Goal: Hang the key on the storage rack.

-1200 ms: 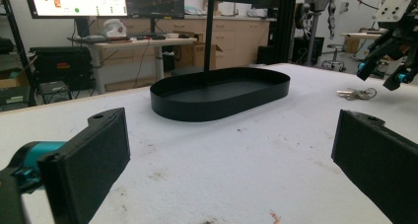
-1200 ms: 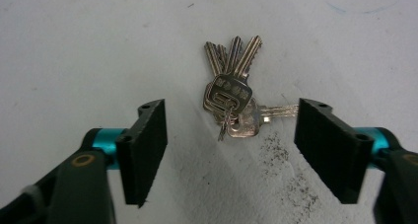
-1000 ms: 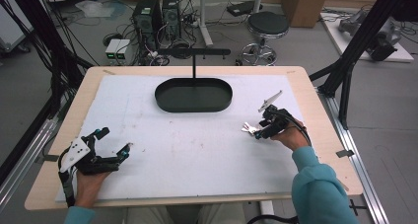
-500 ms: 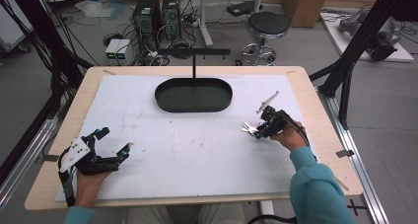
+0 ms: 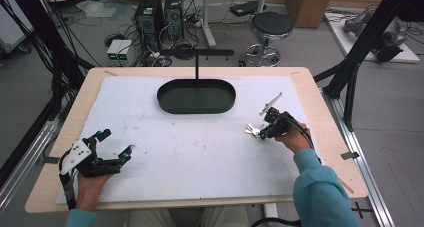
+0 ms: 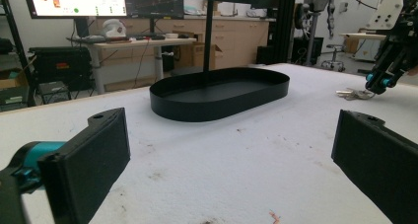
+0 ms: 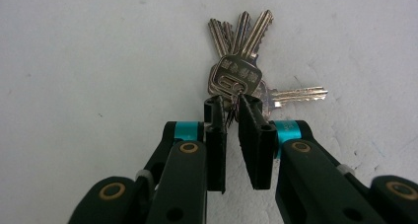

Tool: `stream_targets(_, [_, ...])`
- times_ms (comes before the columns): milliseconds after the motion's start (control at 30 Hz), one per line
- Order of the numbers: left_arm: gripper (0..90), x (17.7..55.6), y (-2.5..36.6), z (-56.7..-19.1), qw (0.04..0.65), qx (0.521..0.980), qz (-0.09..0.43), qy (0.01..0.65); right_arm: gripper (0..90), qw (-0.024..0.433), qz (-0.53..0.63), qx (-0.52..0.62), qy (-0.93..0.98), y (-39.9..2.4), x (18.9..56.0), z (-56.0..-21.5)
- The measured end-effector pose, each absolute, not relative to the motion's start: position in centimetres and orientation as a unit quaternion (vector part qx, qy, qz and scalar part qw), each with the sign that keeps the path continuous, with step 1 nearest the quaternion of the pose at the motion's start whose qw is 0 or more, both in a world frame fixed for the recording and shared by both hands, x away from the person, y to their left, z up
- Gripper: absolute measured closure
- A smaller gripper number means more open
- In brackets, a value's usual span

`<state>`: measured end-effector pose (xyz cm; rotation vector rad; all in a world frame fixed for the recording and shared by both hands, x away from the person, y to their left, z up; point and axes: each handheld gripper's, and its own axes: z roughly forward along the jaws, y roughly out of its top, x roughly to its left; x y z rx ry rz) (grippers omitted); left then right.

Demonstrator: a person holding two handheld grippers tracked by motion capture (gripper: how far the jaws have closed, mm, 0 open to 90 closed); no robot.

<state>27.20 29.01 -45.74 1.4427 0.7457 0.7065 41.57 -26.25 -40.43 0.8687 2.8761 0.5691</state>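
Little had moved since the earlier frames: the right gripper (image 5: 261, 131) had crept only slightly toward the person's side, its fingers (image 7: 216, 135) staying down at the bunch of keys (image 7: 241, 71), while the left gripper (image 5: 116, 146) had held its place near the front left corner of the tabletop (image 5: 320, 112). Seen from the right gripper view, the fingers had nearly closed, a narrow gap left between them, and the key ring sat pinched in that gap at their tips; the key blades fanned out just beyond the tips, flat on the white surface, one blade pointing off to the side. From the high view the keys (image 5: 251, 131) lay just ahead of those fingertips. The left gripper's fingers (image 6: 93, 155) stood wide apart with nothing between them, resting low over the white mat. Well beyond them, farther across the tabletop, sat the black oval tray (image 6: 222, 93), with a thin black post (image 6: 209, 34) rising from it and the other gripper off to one side.
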Motion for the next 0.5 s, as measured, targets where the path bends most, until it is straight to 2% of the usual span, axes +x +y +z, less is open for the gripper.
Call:
stream_targets(133, [1.7,27.20,29.02,-45.74,0.633,0.631,0.309,0.326,86.5,0.052,0.184,0.281,0.941,-26.15,41.50,-40.33])
stream_targets(500, [1.7,27.20,29.02,-45.74,0.633,0.631,0.308,0.326,89.0,0.054,0.178,0.289,0.939,-26.03,41.47,-40.33])
